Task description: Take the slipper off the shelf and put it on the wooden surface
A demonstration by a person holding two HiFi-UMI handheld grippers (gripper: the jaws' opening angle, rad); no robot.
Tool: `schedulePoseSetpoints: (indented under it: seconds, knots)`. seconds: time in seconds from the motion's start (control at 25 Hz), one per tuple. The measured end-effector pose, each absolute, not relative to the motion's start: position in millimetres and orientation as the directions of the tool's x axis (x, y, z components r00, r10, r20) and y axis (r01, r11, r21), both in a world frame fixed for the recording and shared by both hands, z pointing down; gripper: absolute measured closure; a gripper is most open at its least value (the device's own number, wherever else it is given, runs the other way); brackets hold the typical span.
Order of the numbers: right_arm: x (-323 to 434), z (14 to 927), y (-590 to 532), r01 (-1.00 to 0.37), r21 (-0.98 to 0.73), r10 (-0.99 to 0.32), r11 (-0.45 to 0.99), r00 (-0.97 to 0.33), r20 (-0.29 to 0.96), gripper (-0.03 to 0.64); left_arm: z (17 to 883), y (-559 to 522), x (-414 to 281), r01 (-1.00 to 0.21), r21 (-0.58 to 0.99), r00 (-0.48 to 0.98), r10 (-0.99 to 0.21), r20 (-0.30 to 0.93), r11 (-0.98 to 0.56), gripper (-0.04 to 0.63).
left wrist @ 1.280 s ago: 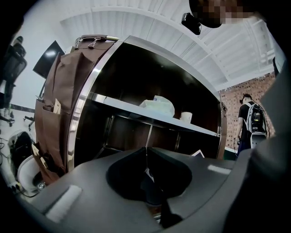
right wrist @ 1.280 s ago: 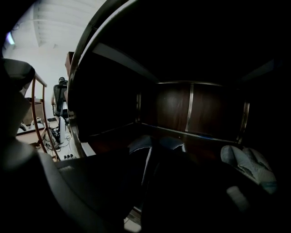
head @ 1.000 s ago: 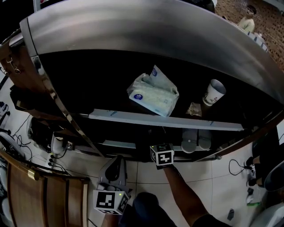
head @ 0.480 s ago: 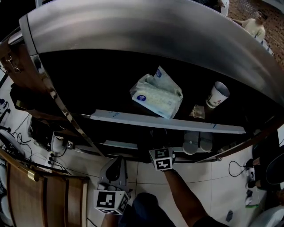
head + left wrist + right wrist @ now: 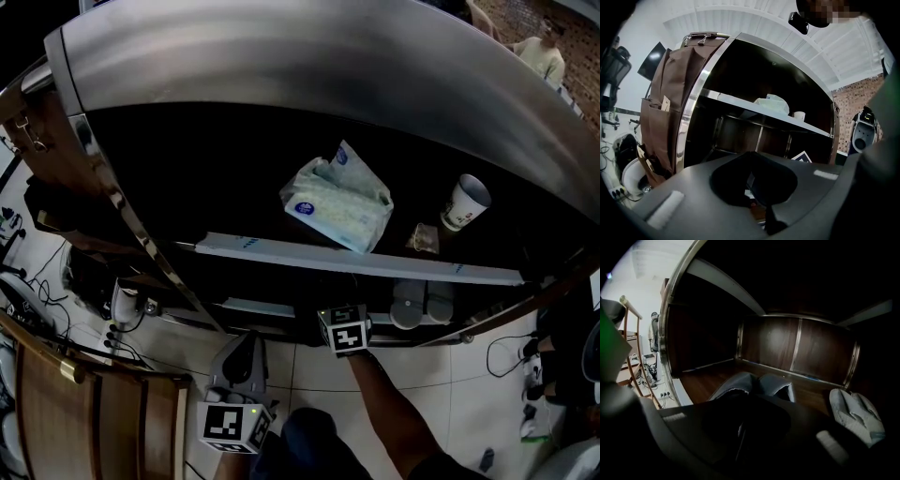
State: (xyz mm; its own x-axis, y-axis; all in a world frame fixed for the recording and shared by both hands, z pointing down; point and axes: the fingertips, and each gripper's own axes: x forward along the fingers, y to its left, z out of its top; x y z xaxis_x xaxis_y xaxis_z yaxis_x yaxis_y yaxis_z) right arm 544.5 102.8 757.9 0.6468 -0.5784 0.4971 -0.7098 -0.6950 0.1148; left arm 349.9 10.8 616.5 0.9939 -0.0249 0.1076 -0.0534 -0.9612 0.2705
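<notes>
The grey slipper (image 5: 776, 384) lies on the brown wooden board of the bottom shelf (image 5: 705, 380), close to its front edge. The right gripper (image 5: 744, 401) reaches in from the front and points a little down. Its fingers have just been closing. Now they are clenched tight, and the near edge of the slipper looks pinched between the tips. The slipper's sole rests on the board.

A second grey slipper (image 5: 855, 414) lies on the same board. It is off toward the right end and apart from the first one.

On the shelf above (image 5: 356, 263) a pack of tissues (image 5: 337, 202) lies near the middle. A paper cup (image 5: 464, 202) stands toward the right end. A small crumpled wrapper (image 5: 424, 239) sits just beside the cup, by the front edge.

The person's arm (image 5: 384, 412) leads to the right gripper from below. The left gripper (image 5: 248, 339) is outside the shelf, over the tiled floor (image 5: 309, 370), left of the right one. Its fingers are pressed together with nothing between them.
</notes>
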Motion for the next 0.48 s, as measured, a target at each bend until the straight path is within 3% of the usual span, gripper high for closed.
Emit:
schedulePoseSetpoints:
  seconds: [0.48]
  knots:
    - [525, 710, 99, -0.714, 0.051, -0.646, -0.698, 0.660, 0.384, 0.616, 604, 13, 348, -0.060, 0.277, 0.993, -0.029, 0.117, -0.959, 0.595]
